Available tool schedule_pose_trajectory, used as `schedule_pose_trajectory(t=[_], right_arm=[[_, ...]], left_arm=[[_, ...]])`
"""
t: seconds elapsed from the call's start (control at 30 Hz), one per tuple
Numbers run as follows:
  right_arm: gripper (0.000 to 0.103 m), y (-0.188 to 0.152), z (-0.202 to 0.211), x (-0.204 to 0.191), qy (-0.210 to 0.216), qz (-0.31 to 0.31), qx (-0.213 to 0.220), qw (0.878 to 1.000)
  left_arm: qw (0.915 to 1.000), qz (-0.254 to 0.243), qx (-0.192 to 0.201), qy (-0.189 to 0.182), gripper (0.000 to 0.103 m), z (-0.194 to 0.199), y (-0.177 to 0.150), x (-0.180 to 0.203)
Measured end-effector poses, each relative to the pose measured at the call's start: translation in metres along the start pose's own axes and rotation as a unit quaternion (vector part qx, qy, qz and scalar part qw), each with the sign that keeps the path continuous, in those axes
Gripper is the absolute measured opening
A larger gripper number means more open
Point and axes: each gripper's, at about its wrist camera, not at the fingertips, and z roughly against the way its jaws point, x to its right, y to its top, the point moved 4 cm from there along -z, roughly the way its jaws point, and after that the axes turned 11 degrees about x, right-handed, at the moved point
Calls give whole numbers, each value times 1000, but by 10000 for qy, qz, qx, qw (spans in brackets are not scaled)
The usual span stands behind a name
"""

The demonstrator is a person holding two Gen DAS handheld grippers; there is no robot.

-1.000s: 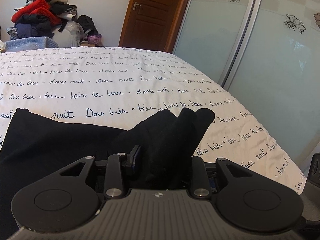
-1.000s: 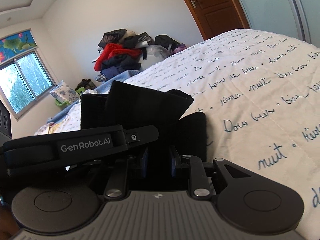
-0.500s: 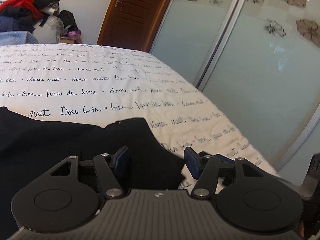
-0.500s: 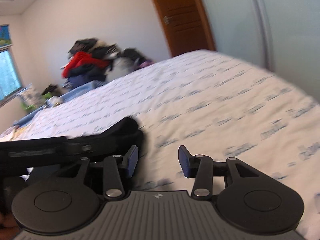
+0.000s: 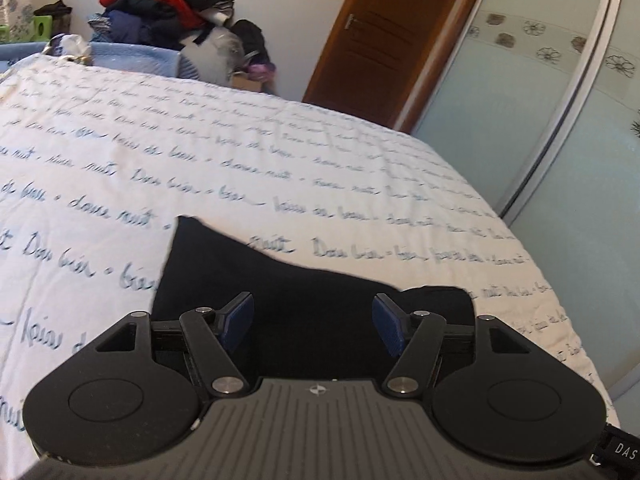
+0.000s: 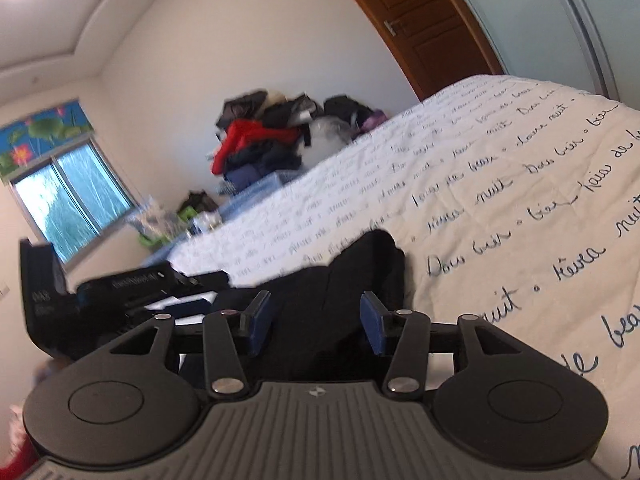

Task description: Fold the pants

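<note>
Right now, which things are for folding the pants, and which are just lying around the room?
For the job:
- black pants, lying on the bed
- left gripper, open
- right gripper, open
- bed cover with writing, the folding surface

Just lying about:
- pile of clothes by the wall
- wooden door
- sliding wardrobe doors
- window

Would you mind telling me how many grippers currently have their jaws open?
2. The left gripper is open over the black fabric pants on the white script-printed bedspread; the right gripper is open above them too.
</note>
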Motion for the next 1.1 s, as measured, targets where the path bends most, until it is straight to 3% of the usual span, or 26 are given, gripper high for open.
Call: schedule_pose_trajectory(t=[0.27, 0.5, 0.7, 0.77, 0.83, 1.1], right_arm=[[49, -12, 12, 3, -47, -54, -272, 9996], [50, -21, 8, -7, 646, -666, -410, 9948], [48, -17, -29, 9, 151, -1066, -219, 9939], [47, -18, -34, 16, 214, -1286, -142, 9914], [8, -18, -34, 15, 208, -1129, -129, 9933], [8, -12, -15, 5, -19, -375, 21, 9993]], left_arm=[[9998, -149, -38, 134, 66, 6, -14, -13], [9997, -186, -4, 149, 66, 9, -18, -10], [9995, -287, 72, 109, 67, 13, -18, -4], [9994, -313, 111, 121, 67, 15, -17, -5], [9992, -354, 151, 143, 67, 16, -15, -5], [9983, -579, 53, -59, 69, 15, -21, 2]])
